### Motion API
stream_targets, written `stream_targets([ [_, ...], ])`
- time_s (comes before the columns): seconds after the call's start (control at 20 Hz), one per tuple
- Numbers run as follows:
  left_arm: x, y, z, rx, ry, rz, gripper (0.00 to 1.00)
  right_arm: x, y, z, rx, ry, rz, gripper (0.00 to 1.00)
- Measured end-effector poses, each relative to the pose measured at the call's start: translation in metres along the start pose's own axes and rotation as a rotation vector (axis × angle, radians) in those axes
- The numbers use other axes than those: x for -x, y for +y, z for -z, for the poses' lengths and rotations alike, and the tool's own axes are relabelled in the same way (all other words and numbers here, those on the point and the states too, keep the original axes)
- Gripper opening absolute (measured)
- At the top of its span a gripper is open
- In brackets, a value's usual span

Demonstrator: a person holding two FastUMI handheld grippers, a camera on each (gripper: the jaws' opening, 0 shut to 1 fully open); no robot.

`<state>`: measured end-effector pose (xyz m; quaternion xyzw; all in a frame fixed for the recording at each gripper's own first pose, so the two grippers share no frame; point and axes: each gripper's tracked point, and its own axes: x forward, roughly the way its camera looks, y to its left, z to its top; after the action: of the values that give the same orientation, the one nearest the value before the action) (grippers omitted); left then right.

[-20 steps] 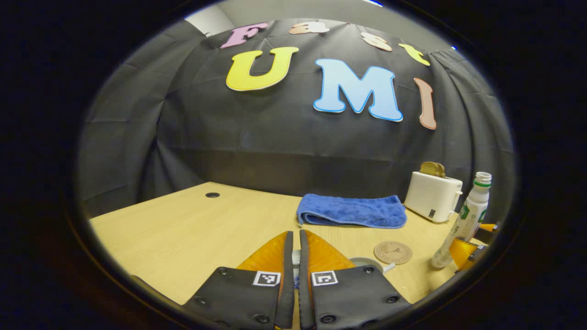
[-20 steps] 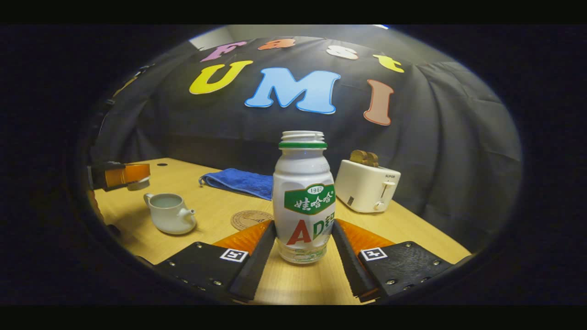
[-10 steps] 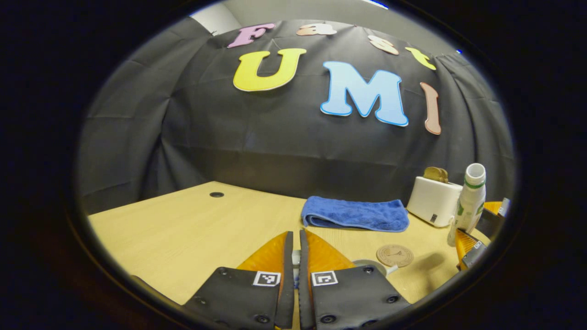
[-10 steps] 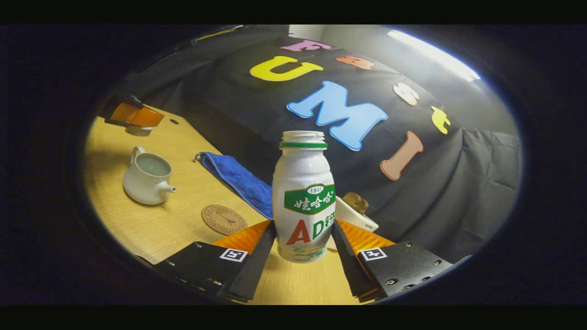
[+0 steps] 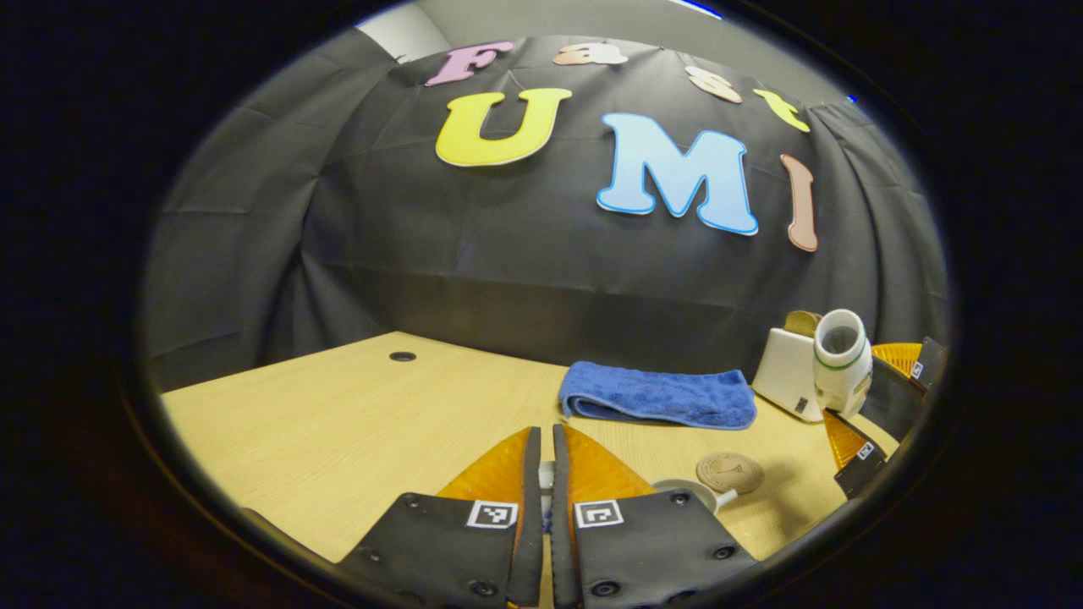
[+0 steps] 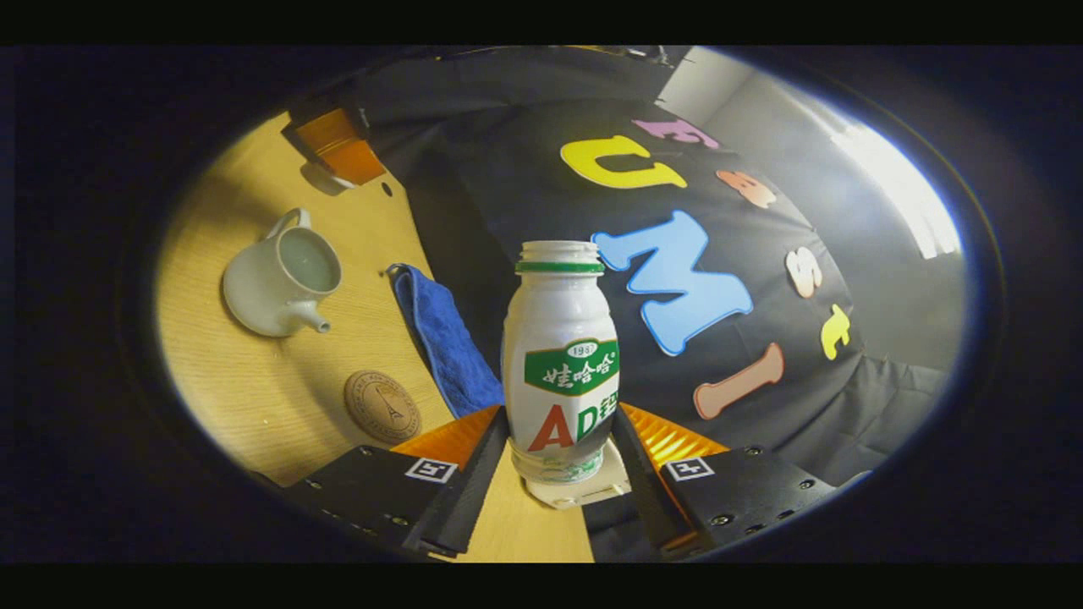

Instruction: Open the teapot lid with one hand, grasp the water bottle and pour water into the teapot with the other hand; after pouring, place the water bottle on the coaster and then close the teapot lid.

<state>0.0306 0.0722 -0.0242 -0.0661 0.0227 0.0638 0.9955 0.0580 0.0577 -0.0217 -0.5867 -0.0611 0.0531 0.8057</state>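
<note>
Bottle tipped in your right hand-held gripper; lid lifted clear of the teapot in your left.

Left gripper view: your left hand-held gripper (image 5: 543,448) has its fingers drawn almost together, pinching something pale that I cannot identify here. The teapot (image 5: 687,491) rim shows just beyond, right of the fingers, on the counter (image 5: 338,423). The coaster (image 5: 730,472) lies bare beside it. The bottle (image 5: 840,362) hangs tilted at the far right, mouth toward you, before the toaster (image 5: 788,372); a blue towel (image 5: 660,396) lies behind.

Right gripper view: your right hand-held gripper (image 6: 560,440) is clamped on the bottle's (image 6: 560,372) lower body. The uncovered teapot (image 6: 283,283) sits well apart; your left hand-held gripper (image 6: 338,152) holds the lid (image 6: 326,179) beyond it.
</note>
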Motion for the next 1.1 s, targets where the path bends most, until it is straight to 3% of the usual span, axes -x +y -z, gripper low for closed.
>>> stream_targets([
  [0.55, -0.002, 0.015, 0.004, -0.006, 0.015, -0.046, 0.14, 0.009, 0.023, -0.021, 0.231, -0.125, -0.045, 0.74],
  [0.6, -0.001, 0.017, 0.005, -0.008, 0.016, -0.051, 0.07, 0.009, 0.025, -0.022, 0.251, -0.135, -0.050, 0.74],
  [0.65, -0.001, 0.018, 0.006, -0.006, 0.018, -0.052, 0.14, 0.008, 0.023, -0.024, 0.269, -0.144, -0.054, 0.74],
  [1.1, -0.002, 0.021, 0.007, -0.007, 0.021, -0.060, 0.14, 0.004, 0.028, -0.033, 0.410, -0.191, -0.061, 0.74],
])
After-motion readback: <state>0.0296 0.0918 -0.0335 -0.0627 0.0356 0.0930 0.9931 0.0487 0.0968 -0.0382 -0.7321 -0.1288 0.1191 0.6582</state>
